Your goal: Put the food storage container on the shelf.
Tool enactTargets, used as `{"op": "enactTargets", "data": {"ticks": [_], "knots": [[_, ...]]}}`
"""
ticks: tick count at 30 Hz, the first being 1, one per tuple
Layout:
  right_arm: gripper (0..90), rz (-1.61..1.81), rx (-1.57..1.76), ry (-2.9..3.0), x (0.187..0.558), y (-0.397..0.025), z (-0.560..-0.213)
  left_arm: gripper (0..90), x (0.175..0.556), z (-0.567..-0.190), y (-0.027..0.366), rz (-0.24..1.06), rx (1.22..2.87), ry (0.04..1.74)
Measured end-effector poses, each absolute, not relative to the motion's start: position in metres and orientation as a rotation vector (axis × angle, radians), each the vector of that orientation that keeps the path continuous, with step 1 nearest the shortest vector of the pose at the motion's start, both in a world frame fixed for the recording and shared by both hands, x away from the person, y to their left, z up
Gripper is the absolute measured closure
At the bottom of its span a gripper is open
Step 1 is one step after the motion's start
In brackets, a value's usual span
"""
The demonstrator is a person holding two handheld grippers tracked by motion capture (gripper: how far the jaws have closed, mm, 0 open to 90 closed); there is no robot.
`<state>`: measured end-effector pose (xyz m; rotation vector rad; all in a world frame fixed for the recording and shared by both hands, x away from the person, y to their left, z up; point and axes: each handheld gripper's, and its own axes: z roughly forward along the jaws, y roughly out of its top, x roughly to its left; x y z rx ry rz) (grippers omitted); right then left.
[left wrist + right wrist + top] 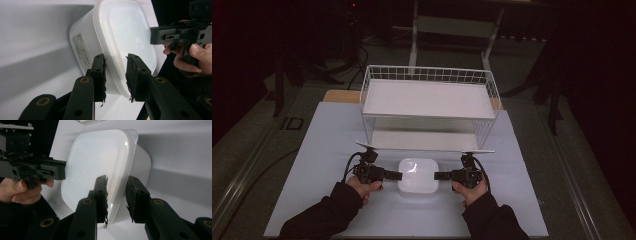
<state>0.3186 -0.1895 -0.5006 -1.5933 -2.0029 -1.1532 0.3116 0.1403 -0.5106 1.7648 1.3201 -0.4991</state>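
We see a white lidded container (417, 175) sitting on the desk (327, 150), just in front of the white wire rack (428, 107). Our left gripper (399, 175) comes at the container from its left side, and in the left gripper view its jaws stand narrowly apart, straddling the container's lid rim (112, 65); we cannot tell whether the pads press on it. Our right gripper (437, 175) meets the container from its right side, and in the right gripper view its jaws likewise bracket the rim (120, 187) with a narrow gap, grip uncertain.
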Motion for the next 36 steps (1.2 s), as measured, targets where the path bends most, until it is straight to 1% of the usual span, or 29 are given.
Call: {"op": "enactTargets", "data": {"ticks": [3,9,14,15,16,24,27,29,36], "knots": [[71.6,-1.153,-1.591,-2.006,0.318,-0.190,-0.500,69.7,0.309,-0.509,0.140,-0.490,1.764,1.328],[72.1,-1.168,-1.569,-2.086,0.312,-0.187,-0.495,69.9,0.298,-0.503,0.136,-0.400,1.797,1.321],[75.2,-1.197,-1.571,-2.136,0.307,-0.185,-0.490,74.4,0.292,-0.499,0.136,-0.381,1.788,1.324],[77.3,-1.209,-1.566,-2.142,0.305,-0.187,-0.488,77.5,0.291,-0.497,0.136,-0.377,1.787,1.323],[77.6,-1.210,-1.565,-2.149,0.305,-0.187,-0.487,78.3,0.291,-0.496,0.136,-0.367,1.791,1.318],[77.7,-1.252,-1.560,-2.208,0.300,-0.188,-0.478,78.6,0.286,-0.487,0.131,-0.296,1.810,1.279],[77.7,-1.264,-1.558,-2.213,0.300,-0.188,-0.476,78.8,0.286,-0.484,0.132,-0.290,1.802,1.273],[77.7,-1.299,-1.547,-2.218,0.300,-0.190,-0.467,78.8,0.286,-0.473,0.131,-0.260,1.794,1.248],[77.7,-1.355,-1.537,-2.241,0.301,-0.192,-0.444,78.9,0.289,-0.450,0.130,-0.218,1.782,1.205]]}}
